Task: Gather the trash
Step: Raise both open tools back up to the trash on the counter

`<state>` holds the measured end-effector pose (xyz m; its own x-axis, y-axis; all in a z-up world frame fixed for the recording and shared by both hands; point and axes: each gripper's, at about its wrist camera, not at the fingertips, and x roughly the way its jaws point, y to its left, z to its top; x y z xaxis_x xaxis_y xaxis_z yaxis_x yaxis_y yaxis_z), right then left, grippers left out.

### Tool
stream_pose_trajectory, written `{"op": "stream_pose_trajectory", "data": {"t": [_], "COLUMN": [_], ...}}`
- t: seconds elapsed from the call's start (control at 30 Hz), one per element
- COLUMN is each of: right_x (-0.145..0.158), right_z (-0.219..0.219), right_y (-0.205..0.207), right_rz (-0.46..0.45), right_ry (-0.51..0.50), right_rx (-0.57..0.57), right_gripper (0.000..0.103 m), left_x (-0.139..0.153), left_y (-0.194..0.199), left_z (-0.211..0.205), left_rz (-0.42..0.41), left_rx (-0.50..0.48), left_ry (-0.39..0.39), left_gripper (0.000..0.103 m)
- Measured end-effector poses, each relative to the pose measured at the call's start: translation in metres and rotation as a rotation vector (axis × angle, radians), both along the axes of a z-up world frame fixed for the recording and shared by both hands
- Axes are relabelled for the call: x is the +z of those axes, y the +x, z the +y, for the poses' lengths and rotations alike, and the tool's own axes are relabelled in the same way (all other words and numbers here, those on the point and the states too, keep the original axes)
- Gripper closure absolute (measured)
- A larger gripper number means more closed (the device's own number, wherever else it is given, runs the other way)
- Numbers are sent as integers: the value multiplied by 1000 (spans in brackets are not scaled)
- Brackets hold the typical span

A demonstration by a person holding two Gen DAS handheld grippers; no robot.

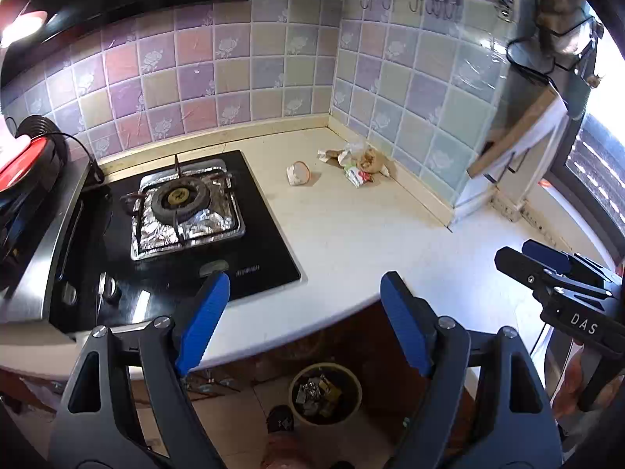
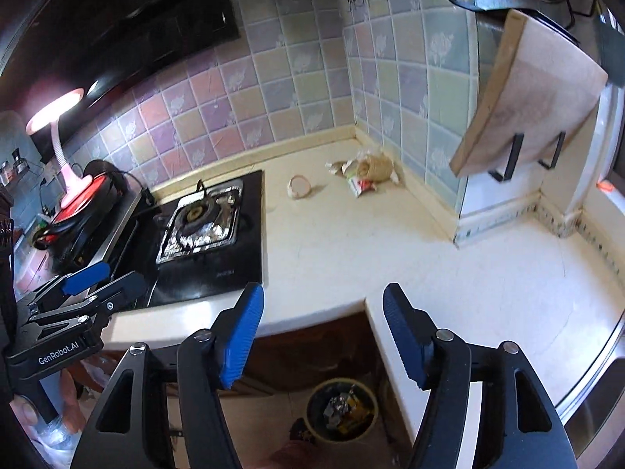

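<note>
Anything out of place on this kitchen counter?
Yes: litter lies in the far corner of the countertop, a crumpled white wad and, beside it, a pile of wrappers. The bin on the floor already holds scraps. Both grippers are open and empty.

A small white crumpled ball [image 1: 298, 173] lies alone on the counter. Just beside it, in the tiled corner, sits a heap of wrappers [image 1: 361, 161], brown, white and green-red. On the floor below stands a round bin [image 1: 325, 392], partly filled with trash.
</note>
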<state>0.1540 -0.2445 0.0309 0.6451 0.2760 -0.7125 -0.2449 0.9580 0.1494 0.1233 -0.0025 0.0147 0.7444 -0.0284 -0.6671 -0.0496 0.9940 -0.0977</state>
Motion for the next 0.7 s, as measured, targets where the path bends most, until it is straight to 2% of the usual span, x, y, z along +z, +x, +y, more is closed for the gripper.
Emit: {"op": "stream_pose_trajectory", "data": {"t": [0.2, 0.33, 0.47, 0.57, 0.7], "right_x": [1, -17, -45, -72, -108], "right_z": [19, 36, 45, 47, 51], "right_y": [92, 168, 245, 303, 372], "right_rz": [28, 75, 137, 176, 214], "right_ry": [-15, -47, -28, -4, 15], "right_rx": [-42, -70, -126, -177, -243], "right_gripper": [36, 36, 36, 36, 36], "left_x": [3, -8, -30, -53, -89], "left_y": [92, 170, 257, 315, 377], "left_z": [22, 39, 62, 73, 84], "left_rz": [18, 49, 108, 138, 200], "left_rx": [-42, -79, -106, -103, -102], "left_ry": [-26, -33, -55, -44, -49], "left_gripper": [25, 25, 25, 25, 25]}}
